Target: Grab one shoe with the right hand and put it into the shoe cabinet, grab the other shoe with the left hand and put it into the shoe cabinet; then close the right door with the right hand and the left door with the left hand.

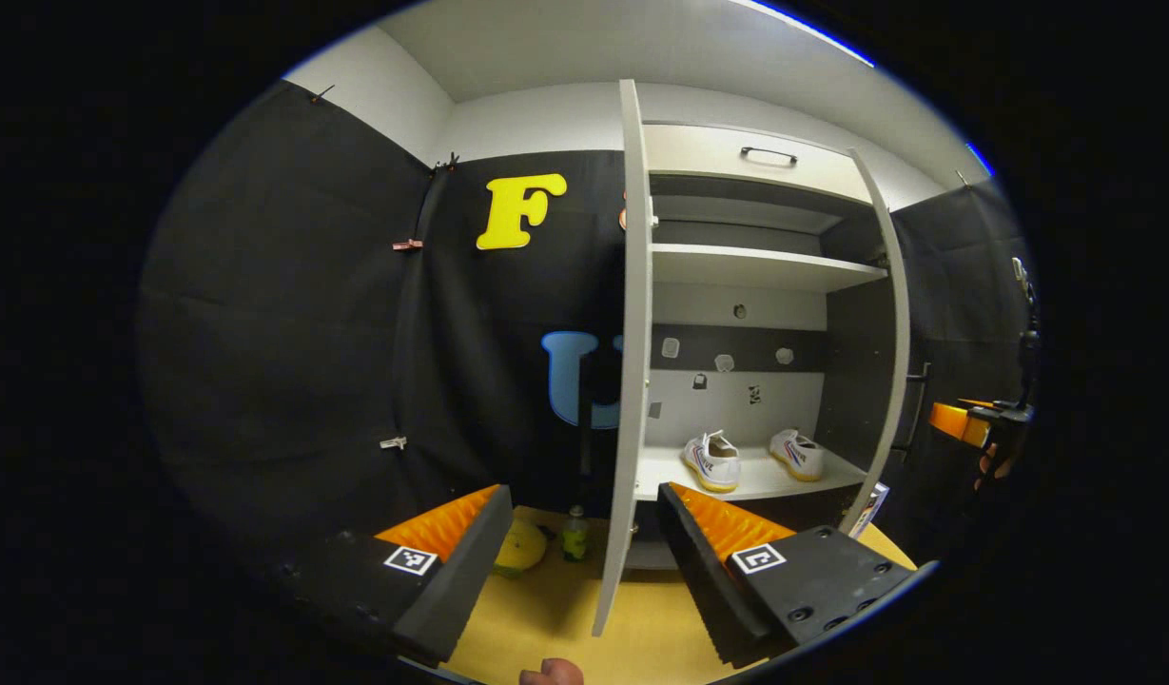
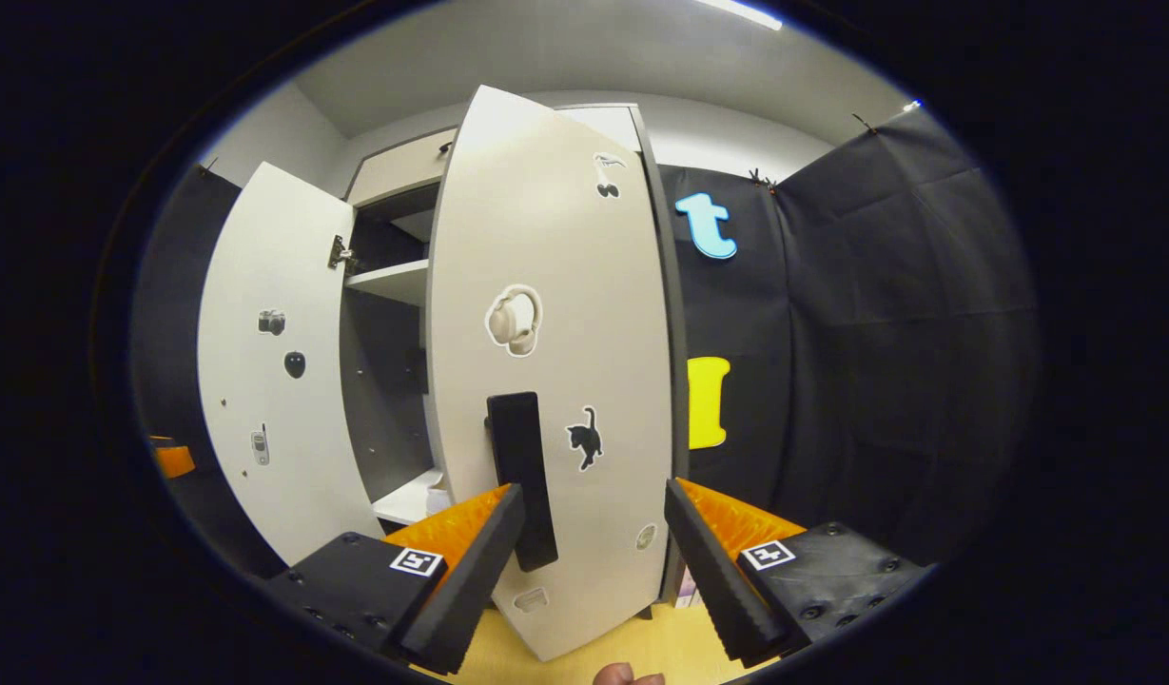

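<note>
Both white sneakers [image 1: 712,461] [image 1: 798,454] side by side on the shoe cabinet's lower shelf [image 1: 750,483], doors ajar — left gripper [image 1: 584,533] wide open, empty, straddling left door's edge [image 1: 627,381]; right gripper [image 2: 594,533] agape, empty, before right door's black handle [image 2: 520,476].

Smooth matt board on the right door [image 2: 555,381] with its glossy black handle [image 2: 522,476], white cloth-looking shoes [image 1: 712,461], pale wood-look floor [image 1: 546,618]

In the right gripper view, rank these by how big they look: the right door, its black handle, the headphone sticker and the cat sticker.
1. right door
2. black handle
3. headphone sticker
4. cat sticker
All four sit on the same door face, so nearness barely skews the order.
</note>
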{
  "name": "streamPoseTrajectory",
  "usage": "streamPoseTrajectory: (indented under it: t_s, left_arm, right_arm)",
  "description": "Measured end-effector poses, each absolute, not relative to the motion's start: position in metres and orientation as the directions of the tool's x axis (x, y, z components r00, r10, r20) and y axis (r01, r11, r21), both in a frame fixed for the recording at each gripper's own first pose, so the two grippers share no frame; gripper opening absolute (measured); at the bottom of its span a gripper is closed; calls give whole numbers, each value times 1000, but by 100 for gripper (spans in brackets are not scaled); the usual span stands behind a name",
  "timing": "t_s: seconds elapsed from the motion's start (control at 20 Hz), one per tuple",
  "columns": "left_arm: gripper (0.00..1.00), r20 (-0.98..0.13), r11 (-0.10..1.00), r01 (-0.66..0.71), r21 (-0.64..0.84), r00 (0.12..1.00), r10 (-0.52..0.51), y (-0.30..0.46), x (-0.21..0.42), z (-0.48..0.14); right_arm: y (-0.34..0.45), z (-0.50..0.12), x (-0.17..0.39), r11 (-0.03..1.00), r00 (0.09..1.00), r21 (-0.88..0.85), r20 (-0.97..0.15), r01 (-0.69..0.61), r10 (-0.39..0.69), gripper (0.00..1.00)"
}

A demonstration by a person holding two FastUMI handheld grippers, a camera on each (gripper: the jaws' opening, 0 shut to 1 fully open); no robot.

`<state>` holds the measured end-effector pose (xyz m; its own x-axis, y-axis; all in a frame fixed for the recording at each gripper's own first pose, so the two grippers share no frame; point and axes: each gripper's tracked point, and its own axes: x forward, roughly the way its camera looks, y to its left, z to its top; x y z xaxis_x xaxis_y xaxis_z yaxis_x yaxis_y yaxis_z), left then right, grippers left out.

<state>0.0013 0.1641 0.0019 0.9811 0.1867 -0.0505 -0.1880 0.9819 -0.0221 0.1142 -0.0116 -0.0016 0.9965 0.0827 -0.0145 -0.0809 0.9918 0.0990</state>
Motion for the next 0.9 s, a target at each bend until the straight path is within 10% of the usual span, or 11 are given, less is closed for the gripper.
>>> streamPoseTrajectory:
  t_s: [0.9]
  left_arm:
    - [96, -45, 971, -239, -5, 970, 238, 236, 95, -3]
  right_arm:
    - [-15, 11, 59, 995, 998, 85, -12, -54, 55, 98]
